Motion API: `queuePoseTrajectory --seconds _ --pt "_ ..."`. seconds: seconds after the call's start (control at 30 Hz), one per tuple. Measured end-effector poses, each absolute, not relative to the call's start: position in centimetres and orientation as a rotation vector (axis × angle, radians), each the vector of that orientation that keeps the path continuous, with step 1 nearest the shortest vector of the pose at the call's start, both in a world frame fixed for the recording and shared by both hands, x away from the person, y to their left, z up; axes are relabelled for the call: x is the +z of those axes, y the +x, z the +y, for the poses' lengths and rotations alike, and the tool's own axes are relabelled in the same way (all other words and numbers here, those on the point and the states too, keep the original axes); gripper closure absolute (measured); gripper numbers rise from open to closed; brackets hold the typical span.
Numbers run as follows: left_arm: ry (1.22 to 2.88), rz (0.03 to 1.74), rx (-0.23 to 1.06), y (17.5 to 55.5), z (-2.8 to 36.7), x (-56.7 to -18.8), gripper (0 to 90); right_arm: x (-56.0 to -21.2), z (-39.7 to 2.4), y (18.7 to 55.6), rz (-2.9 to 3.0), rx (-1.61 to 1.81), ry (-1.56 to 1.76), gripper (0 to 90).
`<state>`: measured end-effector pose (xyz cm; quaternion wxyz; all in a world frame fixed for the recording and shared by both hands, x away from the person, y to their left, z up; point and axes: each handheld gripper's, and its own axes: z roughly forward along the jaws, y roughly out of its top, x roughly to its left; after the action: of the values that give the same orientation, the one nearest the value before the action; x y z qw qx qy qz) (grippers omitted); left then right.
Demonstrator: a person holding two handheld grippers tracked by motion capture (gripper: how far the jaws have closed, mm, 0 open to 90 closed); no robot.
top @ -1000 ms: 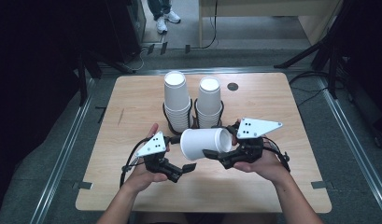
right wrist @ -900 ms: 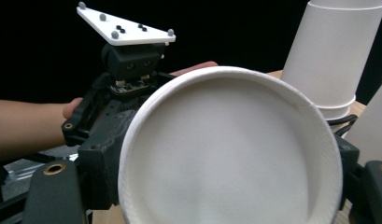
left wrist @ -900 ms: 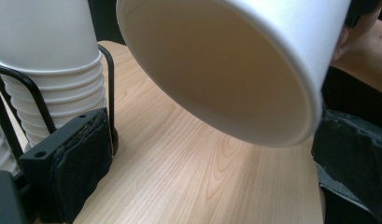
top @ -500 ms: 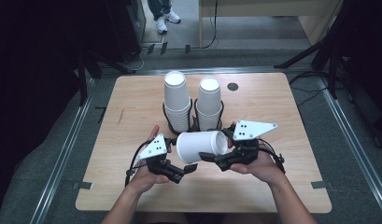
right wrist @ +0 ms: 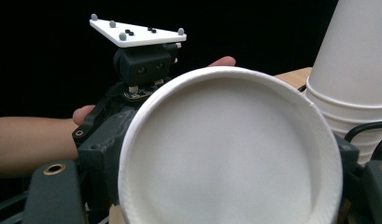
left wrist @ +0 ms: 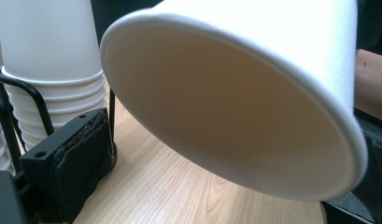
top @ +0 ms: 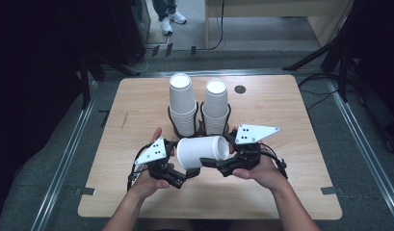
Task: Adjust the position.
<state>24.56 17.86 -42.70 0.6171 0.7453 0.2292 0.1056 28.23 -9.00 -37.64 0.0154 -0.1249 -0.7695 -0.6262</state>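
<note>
Cup [top: 202, 151] lies sideways above worktop [top: 300, 120], between both grippers | axis left-right, mouth toward left gripper [top: 185, 176] | right gripper [top: 211, 162] seemingly clamps cup; left's grip unclear | stacks [top: 182, 103] behind

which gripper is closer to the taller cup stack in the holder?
Left. The left gripper sits just in front of the taller cup stack, slightly to its left. The right gripper is in front of the shorter stack, farther off.

White paper cup [left wrist: 235, 93] tilted, open mouth toward camera, above wooden tabletop [left wrist: 179, 196]. Stacked cups [left wrist: 48, 70] in black wire holder [left wrist: 20, 88] at left. One black padded jaw at lower left.
</note>
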Motion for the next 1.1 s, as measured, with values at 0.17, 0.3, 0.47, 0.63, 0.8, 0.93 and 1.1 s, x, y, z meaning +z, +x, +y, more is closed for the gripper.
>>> queuePoseTrajectory --seconds 0.17,0.3,0.47,0.63,0.8,0.93,1.1 --pt "1.711 0.519 0.23 24.58 17.61 -42.69 0.0 -37.74 -9.14 28.31 -2.376 -1.943 -0.387 22.2" --pt "1.711 0.518 0.21 24.65 17.44 -42.68 0.0 -37.78 -9.03 28.23 -2.369 -1.943 -0.381 22.2" --pt "1.713 0.508 0.203 24.64 17.35 -42.75 0.0 -37.98 -8.83 28.18 -2.357 -1.94 -0.374 22.2" --pt "1.699 0.495 0.198 24.57 17.33 -42.68 0.0 -38.02 -8.87 28.24 -2.339 -1.939 -0.366 22.2" --pt "1.675 0.473 0.209 24.5 17.64 -42.43 0.0 -38.06 -9.01 28.32 -2.33 -1.935 -0.369 22.2" --pt "1.674 0.465 0.202 24.47 17.83 -42.28 0.0 -38.07 -9.14 28.39 -2.316 -1.932 -0.372 22.2" --pt "1.677 0.45 0.205 24.35 17.83 -42.29 0.7 -38.08 -9.01 28.37 -2.312 -1.926 -0.359 22.2"
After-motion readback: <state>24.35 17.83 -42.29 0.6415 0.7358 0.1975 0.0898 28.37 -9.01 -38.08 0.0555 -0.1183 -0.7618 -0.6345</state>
